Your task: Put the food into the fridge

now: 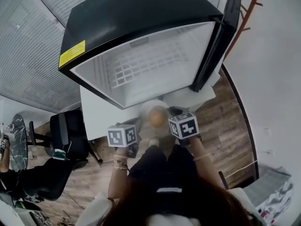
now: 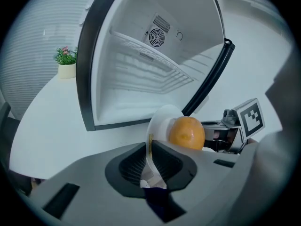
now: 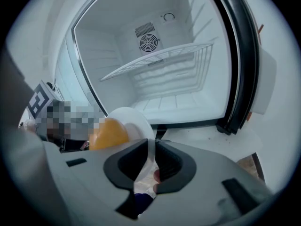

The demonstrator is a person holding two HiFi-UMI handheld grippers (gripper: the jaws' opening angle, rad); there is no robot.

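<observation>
A brown wooden floor (image 1: 230, 121) is showing. A black chair (image 1: 70, 131) is standing beside a white table (image 1: 96, 119). A grey striped wall (image 1: 28, 46) is running behind.

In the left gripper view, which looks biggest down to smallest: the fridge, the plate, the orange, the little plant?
1. fridge
2. plate and orange: about alike; the orange hides part of the plate
3. plant: smallest, but it stands farther away

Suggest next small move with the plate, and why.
Probably ease the plate forward into the open fridge, kept level: the left hand-held gripper and right hand-held gripper each pinch its rim, an orange rests on it, and the wire shelf is bare.
</observation>
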